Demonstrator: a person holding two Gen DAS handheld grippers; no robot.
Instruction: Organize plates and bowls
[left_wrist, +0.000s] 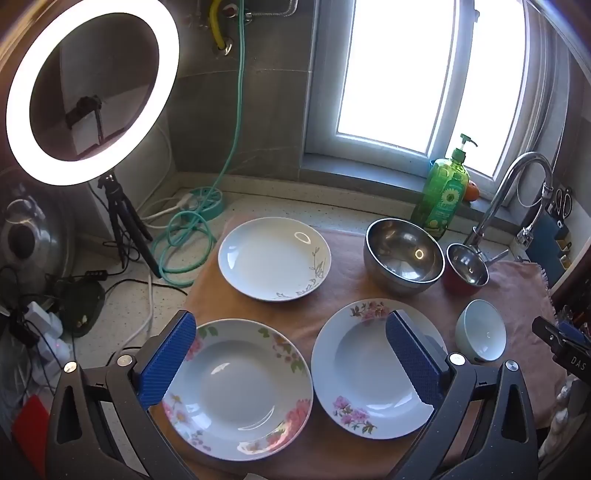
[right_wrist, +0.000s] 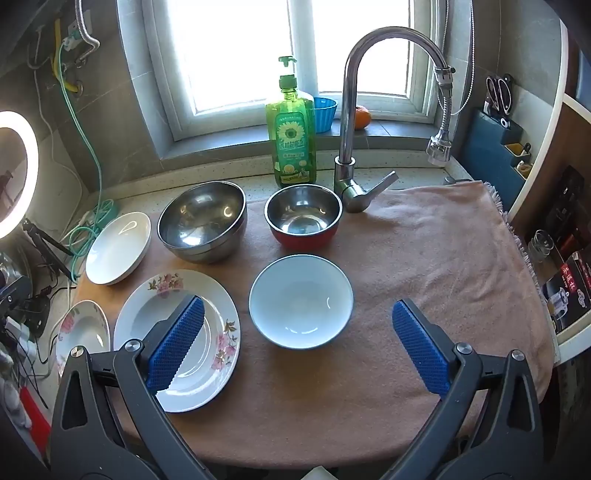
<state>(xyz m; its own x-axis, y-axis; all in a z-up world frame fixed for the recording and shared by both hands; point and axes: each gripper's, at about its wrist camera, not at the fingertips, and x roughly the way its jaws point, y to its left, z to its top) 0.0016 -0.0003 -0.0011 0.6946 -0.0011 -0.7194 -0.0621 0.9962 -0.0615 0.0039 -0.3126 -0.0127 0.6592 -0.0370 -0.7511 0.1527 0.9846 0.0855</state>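
Three plates lie on a pink cloth (left_wrist: 343, 288): a white plate with a leaf pattern (left_wrist: 274, 259) at the back, a flowered plate (left_wrist: 236, 387) front left, and a second flowered plate (left_wrist: 369, 369) front right. Behind them stand a large steel bowl (left_wrist: 404, 255) and a red-sided steel bowl (left_wrist: 466, 266). A pale blue bowl (right_wrist: 301, 301) sits in the middle of the right wrist view. My left gripper (left_wrist: 291, 354) hovers open above the two flowered plates. My right gripper (right_wrist: 297, 343) hangs open just in front of the pale blue bowl. Neither holds anything.
A green soap bottle (right_wrist: 295, 144) and a curved tap (right_wrist: 354, 110) stand at the back by the window. A lit ring light (left_wrist: 92, 88) on a tripod, cables and a green hose (left_wrist: 184, 240) crowd the left counter. A shelf with boxes (right_wrist: 565, 288) borders the right edge.
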